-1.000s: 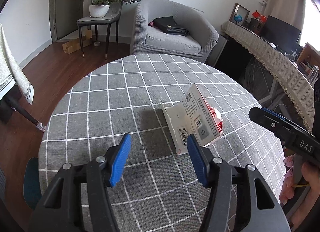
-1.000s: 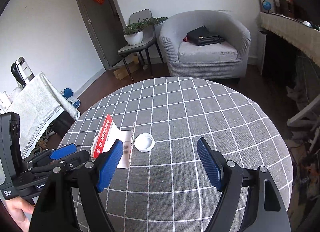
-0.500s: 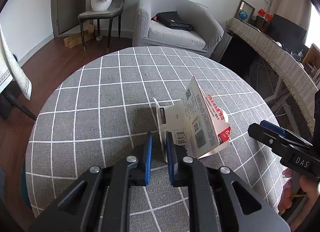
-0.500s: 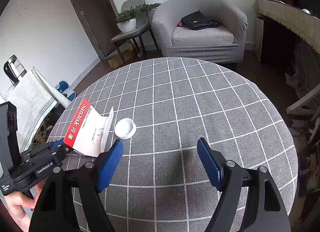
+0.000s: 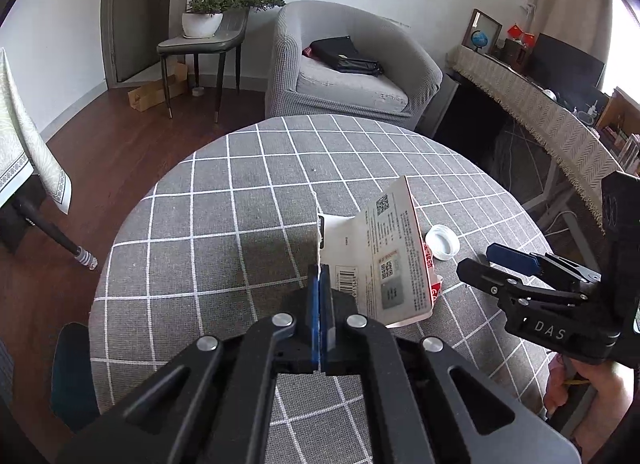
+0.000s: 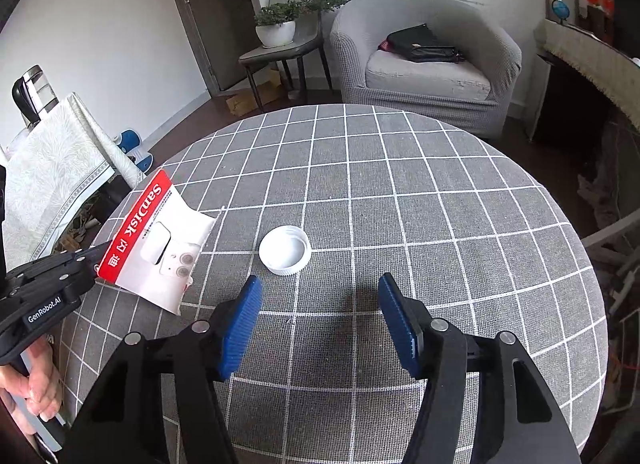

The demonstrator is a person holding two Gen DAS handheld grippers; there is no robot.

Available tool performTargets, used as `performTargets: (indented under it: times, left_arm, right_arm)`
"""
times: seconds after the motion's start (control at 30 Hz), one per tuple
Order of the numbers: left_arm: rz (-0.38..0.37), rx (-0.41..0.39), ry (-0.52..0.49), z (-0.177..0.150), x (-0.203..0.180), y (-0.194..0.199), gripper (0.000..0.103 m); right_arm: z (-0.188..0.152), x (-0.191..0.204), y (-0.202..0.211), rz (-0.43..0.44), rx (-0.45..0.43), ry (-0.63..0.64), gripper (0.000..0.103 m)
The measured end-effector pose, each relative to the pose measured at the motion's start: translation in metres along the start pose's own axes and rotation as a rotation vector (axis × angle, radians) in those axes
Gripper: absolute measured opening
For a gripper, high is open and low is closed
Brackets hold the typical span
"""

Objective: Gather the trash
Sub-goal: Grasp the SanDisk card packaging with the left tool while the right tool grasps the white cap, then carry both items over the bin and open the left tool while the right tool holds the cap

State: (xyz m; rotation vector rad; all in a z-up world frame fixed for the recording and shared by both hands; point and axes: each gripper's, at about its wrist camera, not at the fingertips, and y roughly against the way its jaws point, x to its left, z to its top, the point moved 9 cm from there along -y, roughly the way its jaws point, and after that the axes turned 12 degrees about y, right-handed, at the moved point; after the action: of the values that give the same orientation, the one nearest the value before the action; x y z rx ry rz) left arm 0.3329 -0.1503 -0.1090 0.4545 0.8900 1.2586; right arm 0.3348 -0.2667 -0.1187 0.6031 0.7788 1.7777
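Note:
My left gripper (image 5: 320, 276) is shut on the torn edge of a white and red cardboard package (image 5: 384, 256), which stands tilted just above the grey checked tablecloth (image 5: 224, 224). From the right wrist view the same package (image 6: 156, 244) shows its red printed side at the left, with the left gripper (image 6: 96, 256) behind it. A white bottle cap (image 6: 285, 250) lies open side up on the cloth, just beyond my right gripper (image 6: 320, 304). The right jaws are closing with nothing between them. The cap (image 5: 442, 242) sits right of the package.
The round table (image 6: 440, 224) drops off on all sides. Behind it stand a grey armchair (image 6: 424, 64) with a black bag and a chair (image 6: 280, 48) bearing a potted plant. A draped stand (image 6: 52, 168) is at the left, a long sideboard (image 5: 552, 124) at the right.
The left jaws closed onto the package edge and lifted it. The right gripper came down and nearer to the white cap, and its jaws narrowed.

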Motion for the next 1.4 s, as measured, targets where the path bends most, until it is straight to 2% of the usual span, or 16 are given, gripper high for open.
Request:
performTargets:
  times: [0.27,0.47,0.73,0.97,1.13,1.4]
  left_arm:
    - [0.008,-0.002,0.006,0.002,0.018,0.008,0.001]
    - [0.006,-0.015,0.009,0.006,0.038,0.017,0.001]
    - [0.011,-0.044,0.037,0.018,0.067,0.035,0.001]
    - [0.034,-0.082,0.074,0.027,0.088,0.051,0.001]
    - [0.062,-0.105,0.066,0.028,0.102,0.064,0.001]
    - [0.083,-0.141,0.058,0.027,0.134,0.089,0.001]
  right_arm:
    - [0.012,0.016,-0.011,-0.016,0.006,0.048,0.046]
    - [0.020,0.021,-0.021,-0.094,0.031,0.114,0.031]
    - [0.032,0.030,-0.028,-0.087,0.013,0.069,0.030]
    - [0.052,0.076,-0.023,-0.016,-0.063,0.125,0.030]
    - [0.061,0.096,-0.019,0.042,-0.084,0.108,0.030]
    - [0.070,0.144,-0.016,0.070,-0.096,0.155,0.030]
